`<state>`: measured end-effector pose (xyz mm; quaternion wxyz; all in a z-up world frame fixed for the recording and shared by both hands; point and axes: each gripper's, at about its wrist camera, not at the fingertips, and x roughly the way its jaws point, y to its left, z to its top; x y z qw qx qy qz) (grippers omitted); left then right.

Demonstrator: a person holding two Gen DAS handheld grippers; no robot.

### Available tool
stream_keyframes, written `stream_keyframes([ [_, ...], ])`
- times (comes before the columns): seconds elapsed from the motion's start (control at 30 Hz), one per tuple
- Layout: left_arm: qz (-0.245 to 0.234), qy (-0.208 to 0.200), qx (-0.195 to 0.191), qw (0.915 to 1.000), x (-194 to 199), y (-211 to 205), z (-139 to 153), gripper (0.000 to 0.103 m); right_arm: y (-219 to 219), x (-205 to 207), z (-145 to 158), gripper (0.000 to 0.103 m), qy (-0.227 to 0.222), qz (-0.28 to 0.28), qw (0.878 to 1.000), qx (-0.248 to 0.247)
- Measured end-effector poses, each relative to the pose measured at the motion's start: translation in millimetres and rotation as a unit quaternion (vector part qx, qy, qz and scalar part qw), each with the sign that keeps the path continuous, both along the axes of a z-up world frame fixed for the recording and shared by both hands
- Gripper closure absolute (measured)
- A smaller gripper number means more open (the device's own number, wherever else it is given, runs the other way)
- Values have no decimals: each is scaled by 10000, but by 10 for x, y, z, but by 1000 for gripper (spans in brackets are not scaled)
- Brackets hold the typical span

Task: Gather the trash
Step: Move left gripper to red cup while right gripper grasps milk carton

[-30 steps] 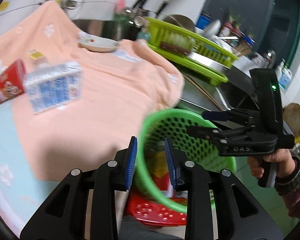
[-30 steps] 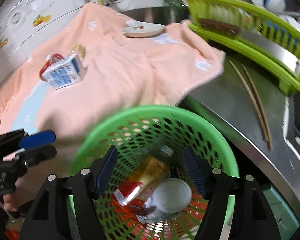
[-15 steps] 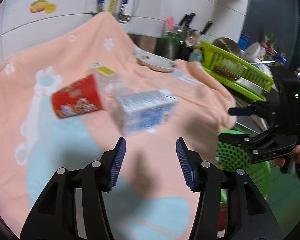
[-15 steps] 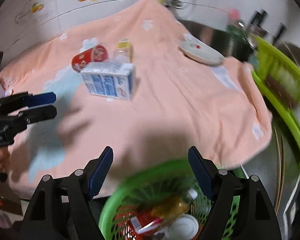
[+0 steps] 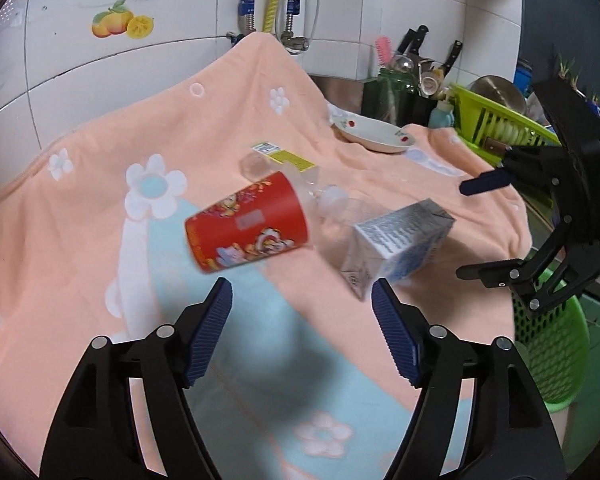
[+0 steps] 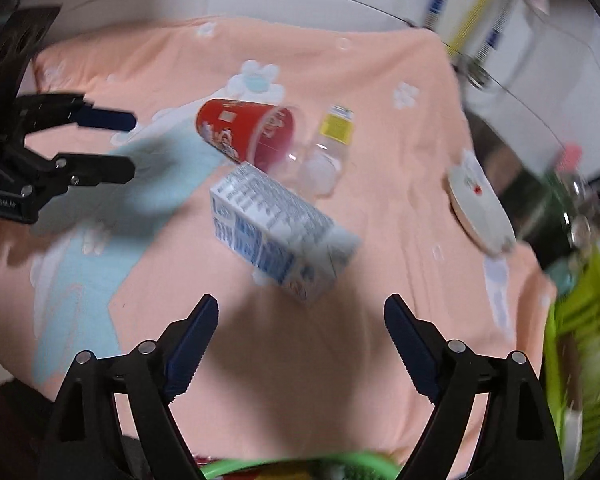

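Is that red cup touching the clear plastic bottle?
Touching, it seems. In the right wrist view the red cup's open end overlaps the clear bottle with no cloth showing between them; the left wrist view agrees.

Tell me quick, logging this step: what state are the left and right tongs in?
Left tongs: open, empty, jaws just been opening.
Right tongs: open, empty, jaws just been opening.

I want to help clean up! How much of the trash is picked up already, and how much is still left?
Some is done: the green basket is at the towel's edge, though its contents barely show. Nothing is in hand; the left hand-held gripper and the right hand-held gripper have just been opening, both empty. Left on the towel: red cup, clear bottle, carton.
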<state>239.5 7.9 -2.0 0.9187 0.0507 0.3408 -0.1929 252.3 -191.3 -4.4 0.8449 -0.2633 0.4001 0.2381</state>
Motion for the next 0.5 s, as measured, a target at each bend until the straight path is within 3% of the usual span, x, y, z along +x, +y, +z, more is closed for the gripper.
stream_keyframes([
  [0.23,-103,-21,245,9996,227,99,-12,22,308,280,-78,19,12,679,9963,-532],
  [0.5,-503,-61,540,9973,515,130,-10,16,500,550,-245,19,129,1051,9904,-890],
])
